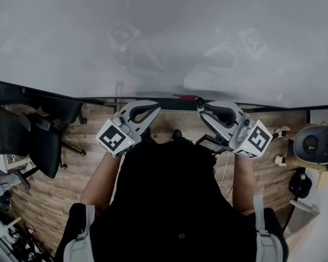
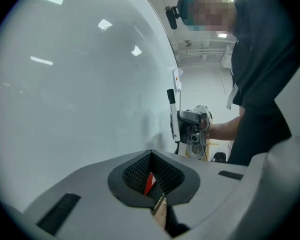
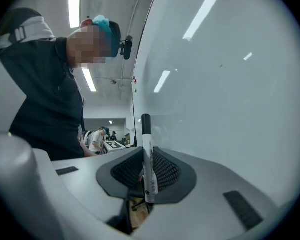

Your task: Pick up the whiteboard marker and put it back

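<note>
Right hand-held gripper [image 3: 146, 173]: clamped on whiteboard marker [image 3: 148, 149], upright
Left hand-held gripper [image 2: 152, 176]: jaws together, empty
Risk: marker gripped near one end, may pivot or slip if it knocks the whiteboard [image 3: 230, 94] just beside it

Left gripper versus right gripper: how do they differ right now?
Load: the right gripper is shut on the whiteboard marker, which stands upright with its black cap up. The left gripper holds nothing.
Jaws: the right gripper's pads are kept apart by the marker's barrel. The left gripper's pads meet at a narrow slit, through which only a red sliver shows.
Shared: both are held close beside the whiteboard.
</note>
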Demonstrator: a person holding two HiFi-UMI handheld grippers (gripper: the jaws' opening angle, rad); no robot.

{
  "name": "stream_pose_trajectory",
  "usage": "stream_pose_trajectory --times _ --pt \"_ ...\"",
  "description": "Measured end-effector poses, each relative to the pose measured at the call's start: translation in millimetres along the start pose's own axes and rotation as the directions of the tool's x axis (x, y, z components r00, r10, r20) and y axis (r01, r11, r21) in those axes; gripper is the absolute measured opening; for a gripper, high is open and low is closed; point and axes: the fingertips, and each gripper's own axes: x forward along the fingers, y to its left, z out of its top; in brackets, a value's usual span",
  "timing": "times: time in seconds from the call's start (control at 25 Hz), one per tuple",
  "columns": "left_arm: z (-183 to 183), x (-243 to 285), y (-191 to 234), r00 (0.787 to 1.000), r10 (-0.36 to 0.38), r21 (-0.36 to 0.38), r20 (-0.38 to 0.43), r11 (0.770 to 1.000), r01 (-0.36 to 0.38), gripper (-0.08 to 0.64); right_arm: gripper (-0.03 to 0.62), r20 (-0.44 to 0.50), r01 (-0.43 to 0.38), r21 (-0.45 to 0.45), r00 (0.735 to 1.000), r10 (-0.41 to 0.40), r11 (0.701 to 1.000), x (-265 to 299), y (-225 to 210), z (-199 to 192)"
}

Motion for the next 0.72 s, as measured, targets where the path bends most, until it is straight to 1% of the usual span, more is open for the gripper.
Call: stream_pose_trajectory --times 0.08,0.16,0.24,0.56,0.72 --pt "6.9 6.8 -6.3 0.998 -0.022 -0.075 0.053 0.997 0.025 0.012 0.069 0.043 -0.014 0.036 0.999 0.013 0.999 -14.1 -0.9 4.9" --pt "11.5 14.0 -12.6 0.995 -0.027 -0.123 0.096 0.992 0.039 0.012 0.069 0.084 -0.029 0.067 0.996 0.023 0.997 -29.4 -1.4 9.3" --pt "10.8 21.0 -17.4 0.994 -0.018 -0.133 0.11 0.991 0.033 0.012 0.069 0.112 -0.042 0.088 0.993 0.032 0.995 -42.0 -2.2 10.4" --pt "6.4 53.4 -46.2 0.992 -0.012 -0.145 0.129 0.989 0.031 0.012 0.069 0.174 -0.095 0.172 0.983 0.064 0.981 -88.2 -3.7 -2.3" --pt "5.3 56.5 -56.2 0.992 0.0 -0.155 0.126 0.988 0.019 0.012 0.069 0.201 -0.12 0.214 0.977 0.076 0.969 -97.5 -0.6 -10.7"
